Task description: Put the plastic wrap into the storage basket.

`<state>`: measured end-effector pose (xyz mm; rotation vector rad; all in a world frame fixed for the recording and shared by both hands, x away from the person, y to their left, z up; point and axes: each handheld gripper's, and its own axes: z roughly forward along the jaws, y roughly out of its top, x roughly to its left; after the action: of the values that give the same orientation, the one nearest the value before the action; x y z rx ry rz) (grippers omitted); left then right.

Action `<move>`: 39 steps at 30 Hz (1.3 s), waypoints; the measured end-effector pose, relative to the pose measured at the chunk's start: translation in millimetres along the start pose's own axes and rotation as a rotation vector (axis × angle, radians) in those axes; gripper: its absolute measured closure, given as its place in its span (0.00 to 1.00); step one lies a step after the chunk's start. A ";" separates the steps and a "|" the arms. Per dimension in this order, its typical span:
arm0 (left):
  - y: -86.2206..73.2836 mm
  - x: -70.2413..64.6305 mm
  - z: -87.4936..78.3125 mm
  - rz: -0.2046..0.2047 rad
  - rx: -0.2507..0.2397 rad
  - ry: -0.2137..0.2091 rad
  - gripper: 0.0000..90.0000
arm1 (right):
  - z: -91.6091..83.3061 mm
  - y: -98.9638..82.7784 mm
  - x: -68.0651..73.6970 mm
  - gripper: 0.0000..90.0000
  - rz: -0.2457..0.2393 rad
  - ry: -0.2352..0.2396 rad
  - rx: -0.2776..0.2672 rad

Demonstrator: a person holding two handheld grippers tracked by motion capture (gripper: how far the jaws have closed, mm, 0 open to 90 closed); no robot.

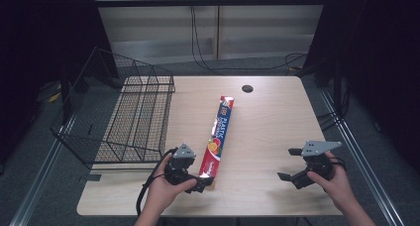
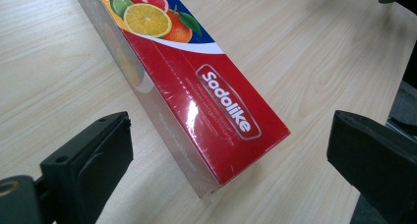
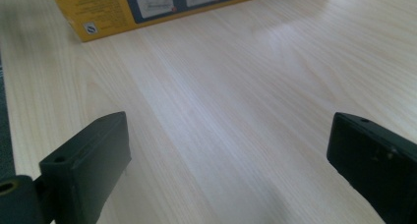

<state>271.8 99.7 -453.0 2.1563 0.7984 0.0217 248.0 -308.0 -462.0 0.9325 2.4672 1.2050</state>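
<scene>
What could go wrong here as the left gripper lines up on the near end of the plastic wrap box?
1. The left gripper is open around only the end of the plastic wrap box; gripped there, the long box may sag or swing.
2. Its wrapping looks glossy, so the pads could slip.
3. The wire basket stands close on the left; a swinging box might hit its rim.

A pale wooden table (image 1: pixel 267 137) with rounded corners and a dark round hole (image 1: pixel 247 88) near its far edge carried the things. A long box of plastic wrap (image 1: pixel 219 133) lay flat near its middle, and a black wire basket (image 1: pixel 133 119) sat at its left edge.
</scene>
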 end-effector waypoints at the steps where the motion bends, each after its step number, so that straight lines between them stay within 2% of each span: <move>1: 1.0 -0.2 -0.2 -0.007 0.000 0.003 0.04 | -0.2 -0.7 -0.7 0.03 0.010 -0.014 -0.001; 3: 1.9 -0.3 0.2 -0.019 -0.011 -0.001 0.04 | -0.3 -1.1 -1.2 0.03 0.015 -0.012 -0.005; 7: 8.4 -0.5 -1.5 -0.032 0.003 -0.005 0.03 | -1.4 -0.7 -3.7 0.03 0.032 -0.021 -0.003; 9: 12.4 0.2 -1.3 -0.037 0.003 0.008 0.02 | -1.0 -0.6 -4.8 0.03 0.032 -0.027 -0.013; 11: 20.9 1.3 2.2 -0.057 -0.005 0.000 0.01 | -1.3 -1.1 -5.1 0.03 0.027 -0.030 -0.013; 13: 24.2 2.0 3.4 -0.061 -0.004 0.006 0.01 | -2.3 -2.2 -5.6 0.03 0.029 -0.016 -0.011; 16: 32.9 4.6 5.8 -0.089 -0.014 -0.001 0.01 | -4.1 -4.1 -6.7 0.03 0.040 -0.016 -0.014; 17: 37.8 7.1 6.8 -0.113 -0.019 0.014 0.01 | -4.9 -5.3 -7.5 0.03 0.042 -0.019 -0.014; 18: 39.5 8.8 8.3 -0.138 -0.023 0.007 0.01 | -5.3 -5.4 -7.6 0.03 0.045 -0.022 -0.015; 21: 42.5 12.6 11.9 -0.161 -0.003 0.027 0.01 | -6.1 -5.4 -8.0 0.03 0.045 -0.020 -0.018; 22: 44.0 13.5 12.9 -0.160 0.018 0.036 0.02 | -6.3 -5.7 -7.9 0.03 0.048 -0.020 -0.018; 25: 47.2 15.3 15.6 -0.162 0.013 0.036 0.02 | -7.0 -6.6 -8.0 0.03 0.049 -0.022 -0.017; 26: 50.2 17.2 16.6 -0.155 0.030 0.065 0.02 | -7.2 -6.6 -8.0 0.03 0.049 -0.023 -0.017; 30: 54.5 18.7 18.8 -0.158 0.043 0.084 0.02 | -6.8 -6.1 -7.4 0.03 0.053 -0.031 -0.024; 36: 60.9 22.7 22.4 -0.147 0.055 0.085 0.02 | -7.5 -6.4 -7.4 0.03 0.054 -0.030 -0.025; 39: 63.9 24.7 26.6 -0.174 0.055 0.089 0.02 | -8.1 -8.1 -7.3 0.03 0.054 -0.030 -0.022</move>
<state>333.0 65.1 -431.6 2.1415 1.0469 0.0066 246.3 -321.4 -463.7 1.0103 2.4152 1.2231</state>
